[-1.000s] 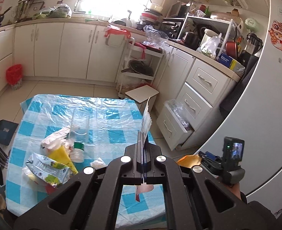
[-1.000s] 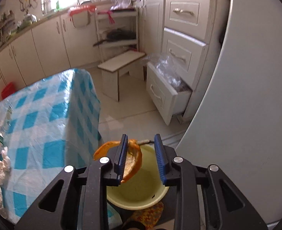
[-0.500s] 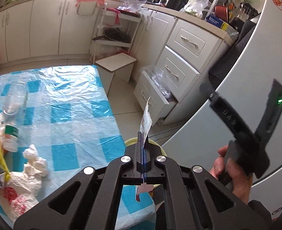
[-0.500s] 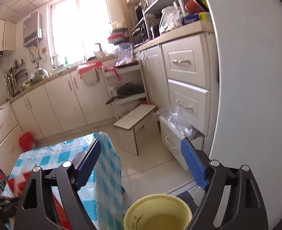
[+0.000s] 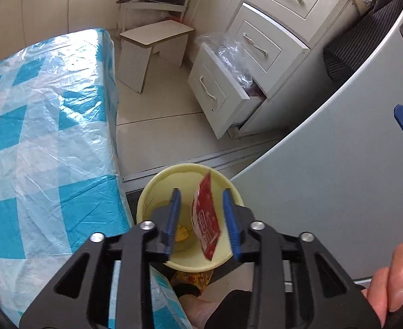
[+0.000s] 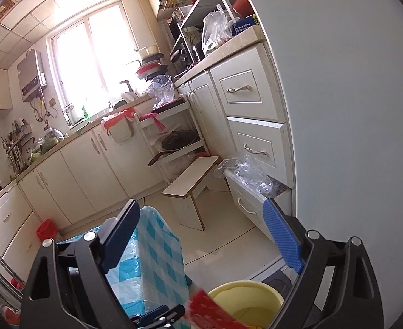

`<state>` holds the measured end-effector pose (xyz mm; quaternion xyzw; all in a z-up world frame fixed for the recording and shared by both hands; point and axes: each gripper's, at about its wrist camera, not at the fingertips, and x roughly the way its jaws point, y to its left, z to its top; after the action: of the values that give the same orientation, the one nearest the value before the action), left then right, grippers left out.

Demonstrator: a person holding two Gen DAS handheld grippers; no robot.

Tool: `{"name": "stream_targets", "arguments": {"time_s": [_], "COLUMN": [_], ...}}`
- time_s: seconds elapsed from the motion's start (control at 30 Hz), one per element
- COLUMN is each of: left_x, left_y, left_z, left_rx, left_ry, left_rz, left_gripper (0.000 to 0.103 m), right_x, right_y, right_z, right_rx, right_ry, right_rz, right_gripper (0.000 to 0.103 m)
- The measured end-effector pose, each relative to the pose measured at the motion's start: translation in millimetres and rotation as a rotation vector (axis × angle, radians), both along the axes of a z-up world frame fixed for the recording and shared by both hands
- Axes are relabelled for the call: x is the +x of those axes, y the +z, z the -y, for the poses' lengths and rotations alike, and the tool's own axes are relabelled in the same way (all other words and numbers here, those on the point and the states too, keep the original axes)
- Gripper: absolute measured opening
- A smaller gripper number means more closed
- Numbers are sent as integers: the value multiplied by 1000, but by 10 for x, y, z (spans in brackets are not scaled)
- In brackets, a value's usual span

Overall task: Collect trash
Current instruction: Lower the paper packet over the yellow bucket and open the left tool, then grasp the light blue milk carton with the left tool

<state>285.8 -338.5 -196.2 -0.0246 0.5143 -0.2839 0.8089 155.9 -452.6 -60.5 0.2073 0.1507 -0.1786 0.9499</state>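
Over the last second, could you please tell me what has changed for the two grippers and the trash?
The left gripper swung from the table to above the yellow bin; its jaws are opening, freeing the red wrapper. The right gripper dropped its orange peel, lifted, jaws wide. Table and open drawer are unchanged.

We see daylight coming strongly through the window (image 6: 91,63) in the right wrist view; the glass is burnt out to white and the glare spreads over the frame and the ceiling beside it. The rest of the kitchen is bright, with soft shadows. In the left wrist view the light is even, and the plastic table cover (image 5: 45,126) shows small shiny reflections. The red packet (image 5: 206,213) is a little blurred. Both views bend at the edges, with dark corners.
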Motion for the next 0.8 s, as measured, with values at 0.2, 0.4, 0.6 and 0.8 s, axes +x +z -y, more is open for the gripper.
{"name": "stream_targets", "arguments": {"time_s": [0.2,0.4,0.6,0.8], "left_x": [-144,-354,-654,-895], "left_y": [310,677,890,1083], "left_z": [-411,-1007,-1762,-2660], "left_rx": [2,37,113,184], "left_ry": [52,136,254,448], "left_rz": [98,187,278,371], "left_gripper": [60,68,71,72], "right_x": [42,135,314,490], "right_y": [-20,-46,-82,-128], "right_z": [-41,-200,-481,-839], "right_rx": [1,-24,-71,-120], "right_ry": [13,61,151,267], "right_rz": [-12,-42,-93,-142], "right_gripper": [88,88,88,88]}}
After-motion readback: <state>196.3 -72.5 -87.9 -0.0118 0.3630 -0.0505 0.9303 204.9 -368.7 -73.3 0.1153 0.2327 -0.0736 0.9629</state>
